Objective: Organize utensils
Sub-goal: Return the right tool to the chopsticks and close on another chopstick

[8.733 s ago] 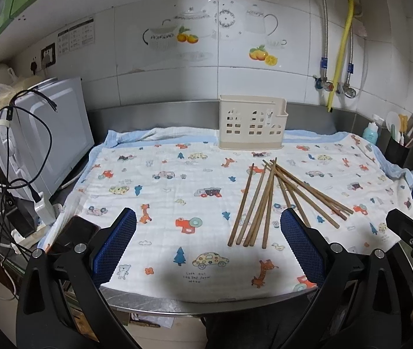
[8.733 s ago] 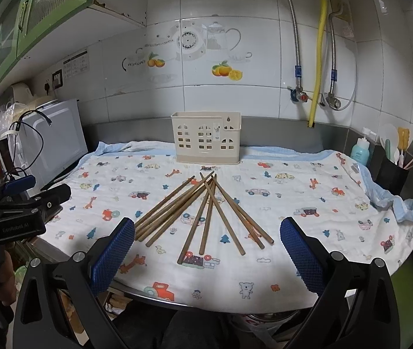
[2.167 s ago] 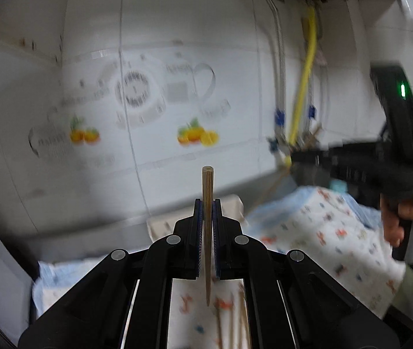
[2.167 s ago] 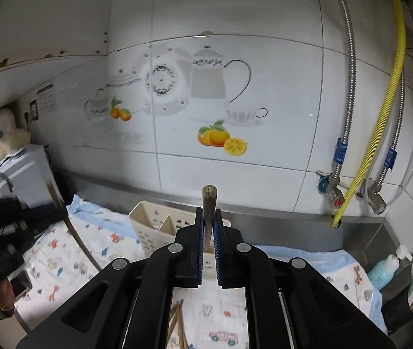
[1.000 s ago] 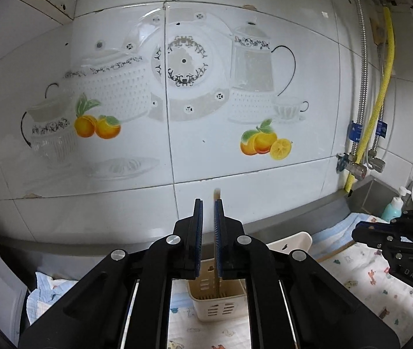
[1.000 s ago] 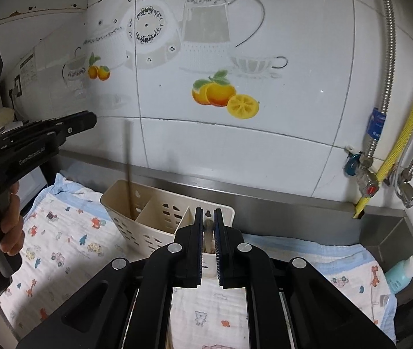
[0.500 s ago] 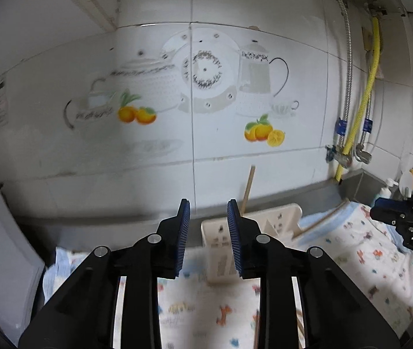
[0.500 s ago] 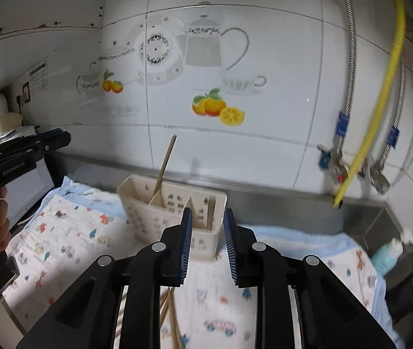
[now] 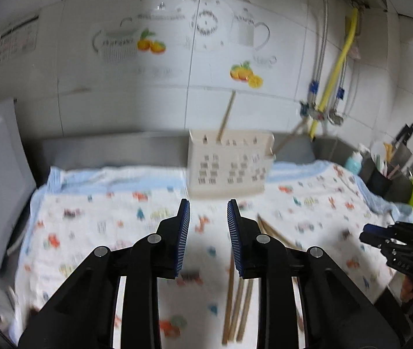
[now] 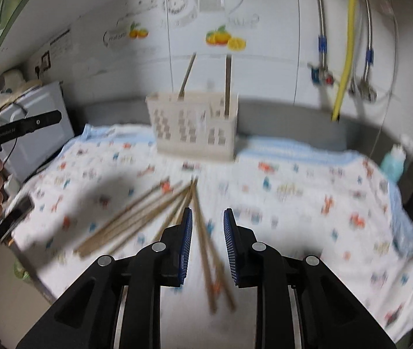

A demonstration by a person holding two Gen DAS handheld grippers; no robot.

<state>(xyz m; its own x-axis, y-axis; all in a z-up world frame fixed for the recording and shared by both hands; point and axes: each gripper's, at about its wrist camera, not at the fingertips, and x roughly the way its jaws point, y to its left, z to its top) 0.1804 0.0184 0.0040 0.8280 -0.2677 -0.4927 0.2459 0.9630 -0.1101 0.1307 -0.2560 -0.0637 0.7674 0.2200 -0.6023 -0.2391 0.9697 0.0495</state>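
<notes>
Chopsticks (image 10: 189, 74) — two upright in holder (image 10: 194, 128) — both tools (image 9: 207, 228) (image 10: 207, 234) parted, empty.

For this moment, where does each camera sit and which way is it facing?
Left wrist: rides the left claw, looking forward over the patterned cloth at the cream utensil holder and tiled wall; both its open fingers show, and the right claw at the right edge.
Right wrist: rides the right claw, facing the same holder from further right; its open fingers and the left claw show.
Shared: holder with two chopsticks, loose chopsticks, cloth, wall.
</notes>
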